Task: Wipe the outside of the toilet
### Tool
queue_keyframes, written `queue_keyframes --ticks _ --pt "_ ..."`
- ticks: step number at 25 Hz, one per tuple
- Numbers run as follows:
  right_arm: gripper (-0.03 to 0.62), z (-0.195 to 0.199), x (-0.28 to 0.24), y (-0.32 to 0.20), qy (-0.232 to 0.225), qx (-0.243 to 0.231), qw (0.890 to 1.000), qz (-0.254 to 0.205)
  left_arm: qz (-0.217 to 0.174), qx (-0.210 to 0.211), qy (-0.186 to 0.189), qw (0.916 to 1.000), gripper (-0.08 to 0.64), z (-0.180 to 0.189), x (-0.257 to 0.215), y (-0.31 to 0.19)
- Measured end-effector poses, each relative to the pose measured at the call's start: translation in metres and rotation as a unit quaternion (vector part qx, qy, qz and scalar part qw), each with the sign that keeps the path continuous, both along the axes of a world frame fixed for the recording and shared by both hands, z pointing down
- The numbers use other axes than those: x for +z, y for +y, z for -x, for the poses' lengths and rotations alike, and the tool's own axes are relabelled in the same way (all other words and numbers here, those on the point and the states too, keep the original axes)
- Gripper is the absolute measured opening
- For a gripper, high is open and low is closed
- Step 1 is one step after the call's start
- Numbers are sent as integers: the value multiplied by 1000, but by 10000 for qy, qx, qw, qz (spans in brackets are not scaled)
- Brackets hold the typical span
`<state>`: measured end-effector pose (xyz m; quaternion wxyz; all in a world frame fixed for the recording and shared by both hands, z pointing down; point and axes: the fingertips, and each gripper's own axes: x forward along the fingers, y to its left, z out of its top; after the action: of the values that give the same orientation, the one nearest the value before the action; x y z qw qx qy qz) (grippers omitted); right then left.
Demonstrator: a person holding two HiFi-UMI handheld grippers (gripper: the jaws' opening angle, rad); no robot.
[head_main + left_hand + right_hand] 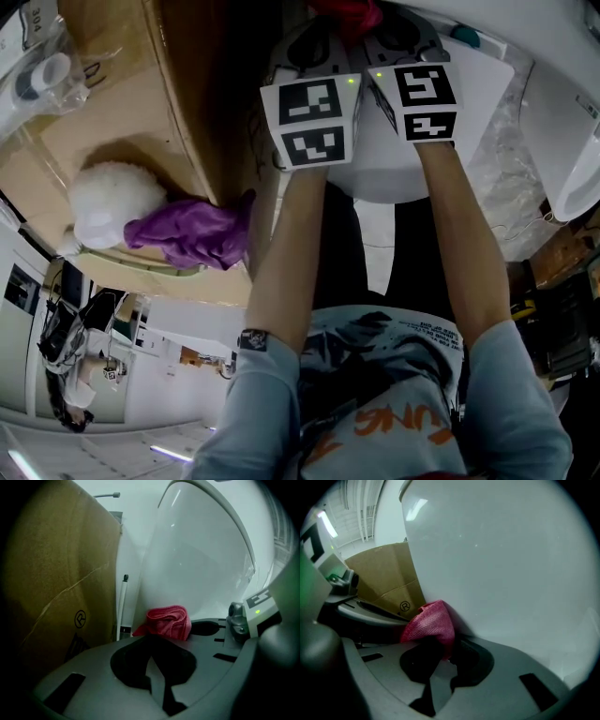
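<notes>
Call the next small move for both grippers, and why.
Probably drag the red cloth sideways along the toilet, away from the cardboard box. The left gripper and right gripper are both shut on it, and it rests against the white outer wall, so a wiping stroke can start.

Circled R on cardboard box

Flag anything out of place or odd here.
A purple cloth and a white fluffy bundle lie loose on the cardboard beside the toilet. The left claw and right claw both pinch one red cloth. Nothing looks spilled or broken.
</notes>
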<state>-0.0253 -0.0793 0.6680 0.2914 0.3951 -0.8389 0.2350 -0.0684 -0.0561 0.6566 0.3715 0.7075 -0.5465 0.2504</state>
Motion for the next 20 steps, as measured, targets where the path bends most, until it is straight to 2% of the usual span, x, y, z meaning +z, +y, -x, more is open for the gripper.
queue_keyframes --ticks 20 --pt "77 -84 3 3 45 443 9988 208 10 587 -27 9983 25 -79 -4 -2"
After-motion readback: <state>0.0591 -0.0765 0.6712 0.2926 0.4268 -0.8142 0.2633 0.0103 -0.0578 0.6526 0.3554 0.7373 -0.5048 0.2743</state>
